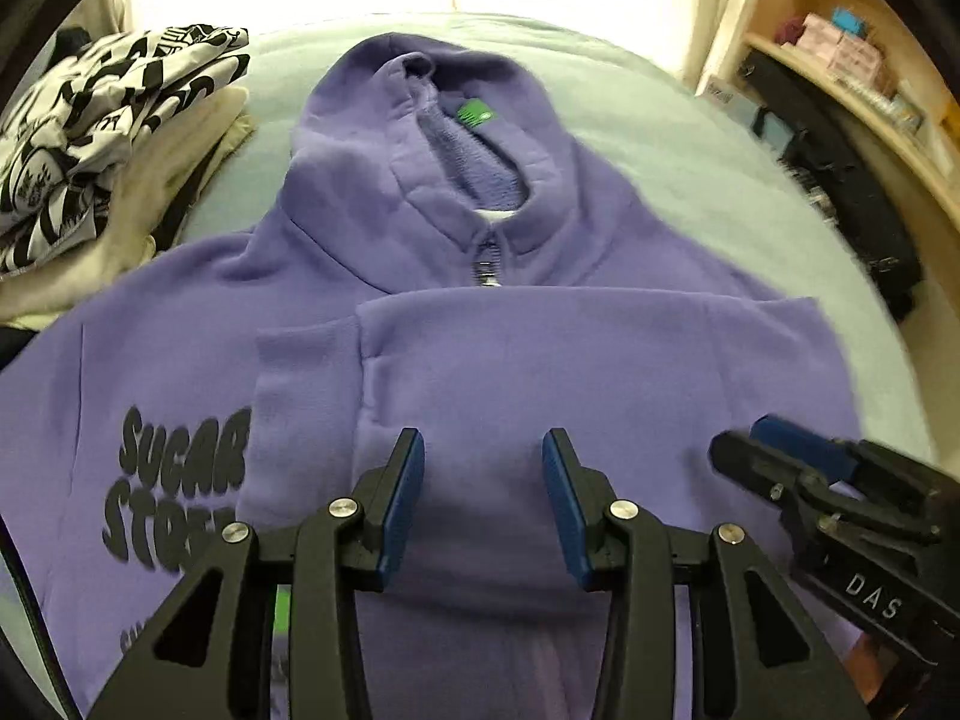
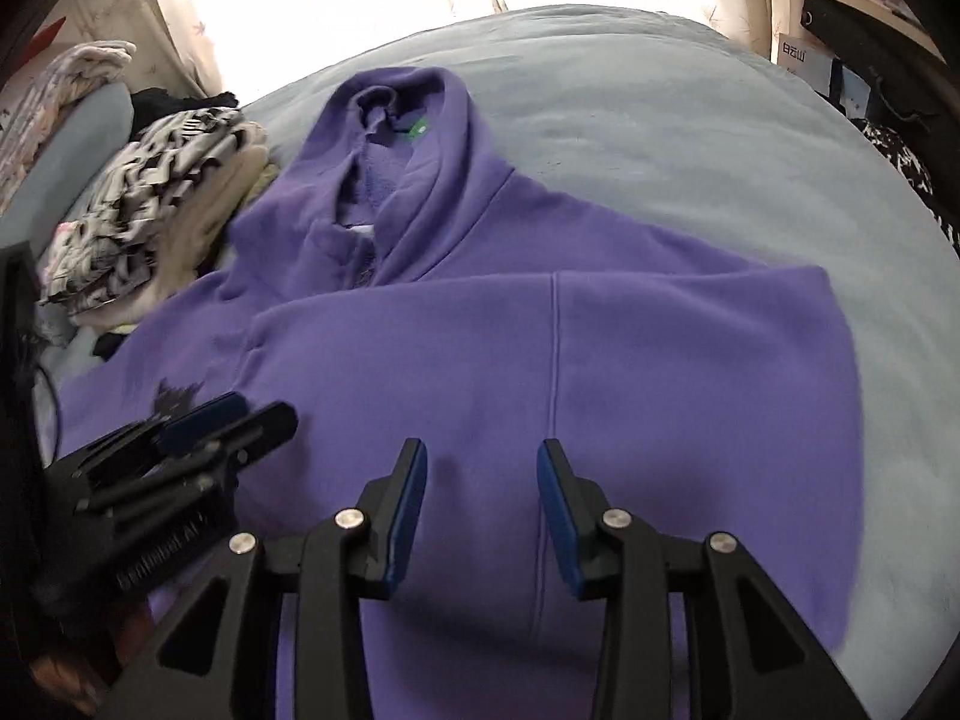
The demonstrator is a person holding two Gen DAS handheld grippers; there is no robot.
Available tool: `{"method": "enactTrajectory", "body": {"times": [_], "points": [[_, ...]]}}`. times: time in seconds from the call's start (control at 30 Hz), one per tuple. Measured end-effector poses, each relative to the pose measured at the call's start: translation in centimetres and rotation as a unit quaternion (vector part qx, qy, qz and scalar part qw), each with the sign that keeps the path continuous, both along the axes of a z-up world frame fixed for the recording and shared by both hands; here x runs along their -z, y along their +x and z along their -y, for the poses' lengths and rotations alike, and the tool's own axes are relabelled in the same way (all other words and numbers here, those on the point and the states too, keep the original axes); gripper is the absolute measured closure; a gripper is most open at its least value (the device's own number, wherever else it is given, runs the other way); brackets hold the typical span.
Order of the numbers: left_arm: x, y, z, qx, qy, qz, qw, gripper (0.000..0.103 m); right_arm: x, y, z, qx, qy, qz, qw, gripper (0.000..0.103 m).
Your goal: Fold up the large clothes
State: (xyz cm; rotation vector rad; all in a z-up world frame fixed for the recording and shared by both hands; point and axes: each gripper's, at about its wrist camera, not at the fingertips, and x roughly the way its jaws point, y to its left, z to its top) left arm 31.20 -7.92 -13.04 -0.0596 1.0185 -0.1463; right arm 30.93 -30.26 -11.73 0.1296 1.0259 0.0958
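The hoodie (image 1: 480, 360) runs off the lower edge in both views. Its black lettering (image 1: 174, 480) is half covered by a folded-over sleeve (image 1: 306, 396). Shelf items (image 1: 840, 54) are too blurred to identify.

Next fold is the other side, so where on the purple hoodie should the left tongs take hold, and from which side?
Probably the hoodie's unfolded left edge, near the black lettering. That side lies in one flat layer, while the other side's panel is already folded across the chest. Come in from the left, low over the bed, so the left tongs can pinch the free edge and carry it rightward.
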Motion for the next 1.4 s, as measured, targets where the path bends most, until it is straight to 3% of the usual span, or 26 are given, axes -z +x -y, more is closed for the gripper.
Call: {"method": "enactTrajectory", "body": {"times": [0.13,0.3,0.5,0.77,1.1,1.4], "points": [[1.0,1.4,-0.6,-0.010,0.000,-0.006,0.9999,0.064,0.9,1.6,3.2,0.047,-0.029,0.003,0.998,0.068],[0.9,2.1,-1.7,0.003,-0.024,-0.013,0.9996,0.064,0.5,1.1,10.8,0.112,-0.018,0.007,0.993,0.092],[0.9,2.0,-1.6,0.008,-0.021,-0.012,0.9997,0.065,0.3,-0.8,14.7,0.149,0.016,0.000,0.989,0.092],[0.4,1.5,-1.0,0.009,0.000,-0.018,0.9998,0.065,-0.1,-1.8,13.0,0.147,-0.013,-0.005,0.989,0.088],[-1.4,-0.5,-1.1,0.007,0.005,-0.015,0.9999,0.056,-1.1,-4.8,12.6,0.154,0.014,-0.013,0.988,0.084],[-2.4,-5.2,-1.3,0.002,0.001,-0.011,0.9999,0.056,-1.6,-10.4,10.3,0.158,0.063,-0.012,0.985,0.077]]}}
